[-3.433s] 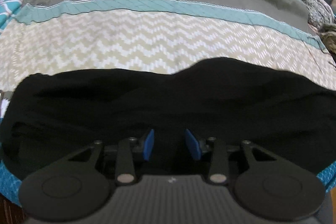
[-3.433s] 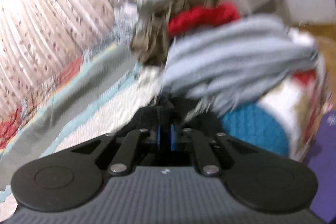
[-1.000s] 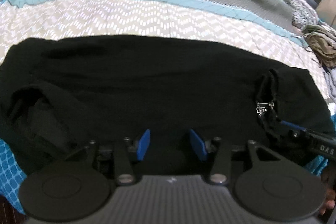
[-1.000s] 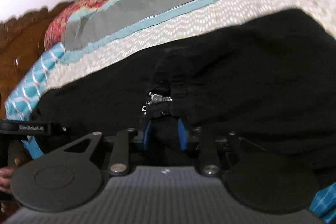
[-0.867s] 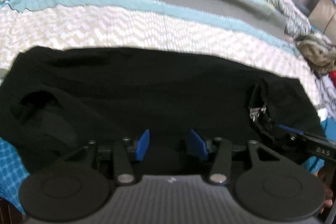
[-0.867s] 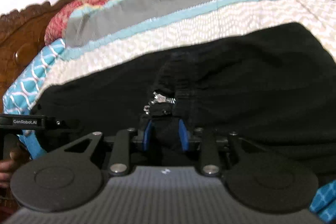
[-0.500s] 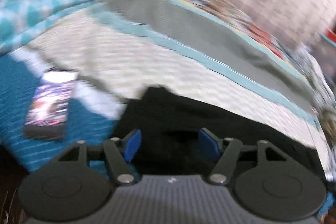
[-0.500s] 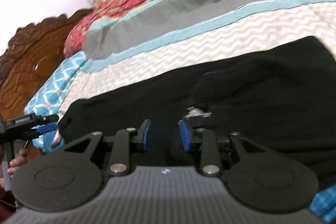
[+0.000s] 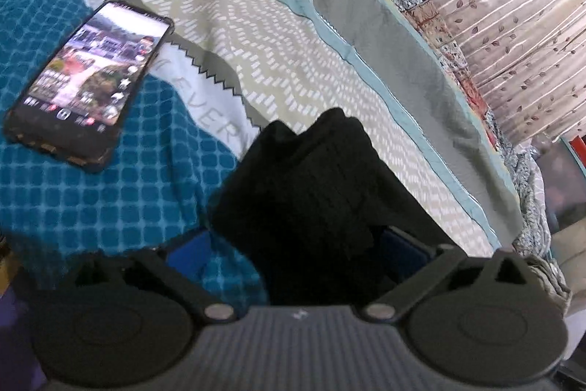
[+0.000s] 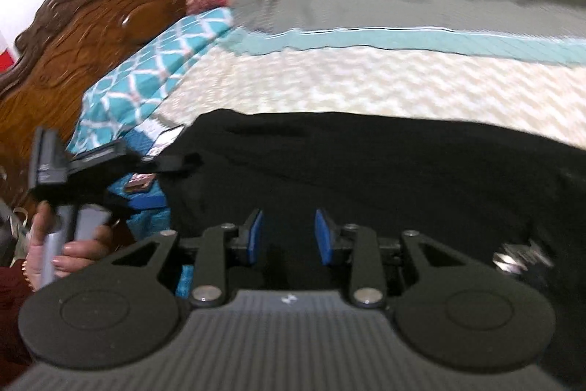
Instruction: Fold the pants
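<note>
The black pants (image 10: 384,163) lie spread along the near edge of the bed. In the left wrist view their leg end (image 9: 315,178) runs between the wide-open blue pads of my left gripper (image 9: 293,251). My right gripper (image 10: 289,237) is open and empty, low over the black cloth. The metal zipper and clasp (image 10: 520,259) lie to its right. The left gripper (image 10: 110,160) also shows at the far left of the right wrist view, held by a hand at the pants' end.
A phone (image 9: 88,83) with a lit screen lies on the blue checked cover left of the pants. The striped quilt (image 9: 329,35) stretches beyond. A carved wooden headboard (image 10: 91,13) stands at the left. Curtains (image 9: 512,6) and piled clothes (image 9: 549,273) are to the right.
My right gripper has let go of the waistband by the zipper and moved left. My left gripper has swung to the pants' leg end and opened wide around it.
</note>
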Motion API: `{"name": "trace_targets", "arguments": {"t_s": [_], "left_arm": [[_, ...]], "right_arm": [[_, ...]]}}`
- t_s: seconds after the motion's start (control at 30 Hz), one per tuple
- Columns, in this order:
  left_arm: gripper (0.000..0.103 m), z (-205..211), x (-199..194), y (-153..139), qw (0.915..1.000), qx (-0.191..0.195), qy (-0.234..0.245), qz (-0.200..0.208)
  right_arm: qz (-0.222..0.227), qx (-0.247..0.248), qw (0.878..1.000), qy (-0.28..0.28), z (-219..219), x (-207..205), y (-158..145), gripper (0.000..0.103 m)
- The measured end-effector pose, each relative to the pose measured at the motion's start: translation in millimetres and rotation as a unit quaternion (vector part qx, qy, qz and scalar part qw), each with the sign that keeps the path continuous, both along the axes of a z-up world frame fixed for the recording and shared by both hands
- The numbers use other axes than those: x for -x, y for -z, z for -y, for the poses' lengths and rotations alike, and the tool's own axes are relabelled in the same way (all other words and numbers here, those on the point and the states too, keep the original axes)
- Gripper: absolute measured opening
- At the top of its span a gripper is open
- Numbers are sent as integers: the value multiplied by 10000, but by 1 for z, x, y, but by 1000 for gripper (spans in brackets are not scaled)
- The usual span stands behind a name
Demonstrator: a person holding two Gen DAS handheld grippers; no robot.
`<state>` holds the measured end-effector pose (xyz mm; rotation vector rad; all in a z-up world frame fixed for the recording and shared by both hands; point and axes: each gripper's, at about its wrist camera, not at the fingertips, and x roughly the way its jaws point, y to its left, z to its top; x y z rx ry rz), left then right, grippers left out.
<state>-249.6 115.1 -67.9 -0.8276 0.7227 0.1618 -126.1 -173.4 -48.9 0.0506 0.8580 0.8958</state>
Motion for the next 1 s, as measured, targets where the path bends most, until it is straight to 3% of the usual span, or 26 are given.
{"name": "trace_targets", "arguments": {"t_s": [0.03,0.07,0.17,0.23,0.33,0.43,0.57,0.73,0.8,0.87,0.93,1.0], "left_arm": [[85,-1,-2,1,10000,-63,-54,-20],[62,0,-2,0,9997,-201,-115,-77],[36,1,6,-9,9991,-386,-177,-13],[29,7,12,-21,9983,-556,-149,94],[27,31,17,-45,9928,-1130,1,385],[27,65,9,-71,9824,-1674,366,740],[25,119,-11,-96,9612,-2237,1140,1143],[25,191,-34,-96,9299,-2590,2248,1329],[27,222,-45,-83,9124,-2699,2808,1256],[39,249,-56,-63,8956,-2904,3211,1022],[44,275,-60,-43,8778,-3121,3557,740],[49,289,-50,-40,8589,-3394,3759,758]], "right_arm": [[-17,62,9999,-110,-12,-2,2,35],[-59,134,9997,-180,-20,-3,5,35],[-408,400,9975,-427,-49,-7,23,35],[-756,740,9931,-503,-65,-8,43,35],[-799,641,9939,-398,-64,-8,49,35],[-1235,264,9918,-174,-48,-20,50,35],[-1436,-298,9886,333,-8,-28,39,36],[-1026,-660,9826,1401,70,-27,16,36],[-850,-772,9769,1802,101,-17,11,36],[-651,-815,9707,2165,123,-8,10,36],[-567,-799,9637,2482,139,-4,14,36],[-701,-878,9595,2583,146,-4,19,36]]}}
